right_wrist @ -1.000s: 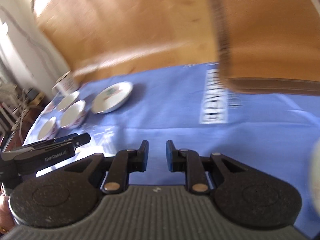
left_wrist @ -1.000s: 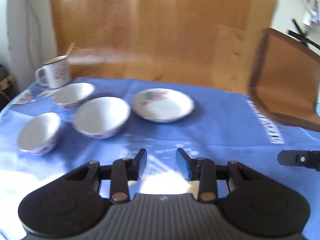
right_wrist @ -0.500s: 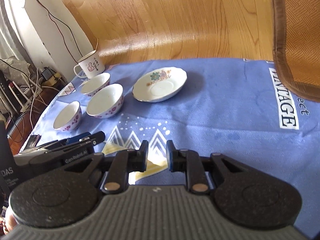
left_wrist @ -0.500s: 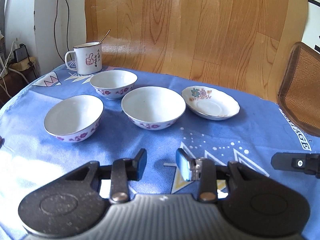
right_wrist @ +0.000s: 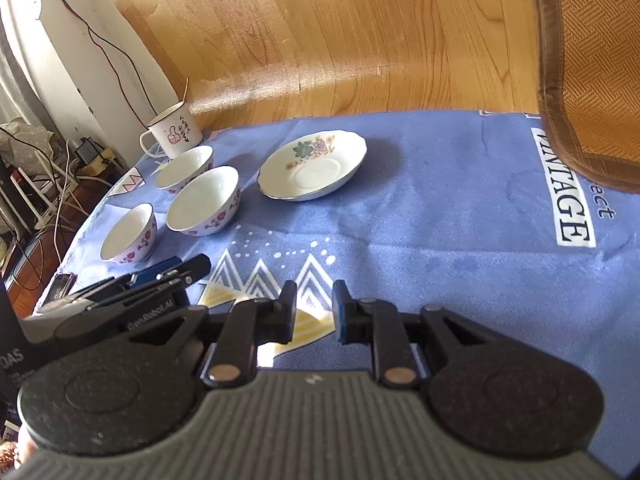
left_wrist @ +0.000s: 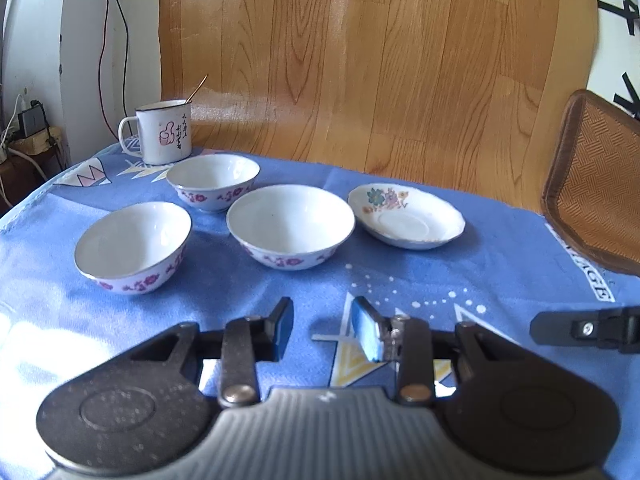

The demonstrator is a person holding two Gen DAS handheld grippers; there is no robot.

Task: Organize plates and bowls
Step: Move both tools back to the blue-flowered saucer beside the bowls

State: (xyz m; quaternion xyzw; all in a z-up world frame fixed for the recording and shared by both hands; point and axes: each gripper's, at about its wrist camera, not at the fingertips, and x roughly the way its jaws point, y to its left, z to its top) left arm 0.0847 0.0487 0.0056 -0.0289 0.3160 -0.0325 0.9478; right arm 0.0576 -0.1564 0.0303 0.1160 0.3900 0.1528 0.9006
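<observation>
Bowls and one plate sit grouped on the far left part of a surface covered by a blue printed cloth (left_wrist: 500, 272). Three white ceramic bowls with purple flower bands stand upright and apart from one another: the nearest small bowl (left_wrist: 134, 246) at the left, the widest bowl (left_wrist: 291, 226) in the middle, and the far small bowl (left_wrist: 213, 182) behind them. Just right of the widest bowl lies a shallow white plate with a painted flower motif and scalloped rim (left_wrist: 406, 222), not touching it. Behind the far small bowl stands a white enamel mug with a dark rim and a red thumbs-up drawing (left_wrist: 162, 132), a thin gold handle sticking out of it.

Left claw (left_wrist: 322, 334) hovers low over the cloth in front of the bowls, its black fingers with blue pads spread apart and holding nothing. Right claw (right_wrist: 314, 312) hangs over the cloth's white triangle print, also parted with a narrower gap and nothing between. A brown woven chair seat (right_wrist: 588, 60) overlaps the cloth's right edge near the word VINTAGE.
</observation>
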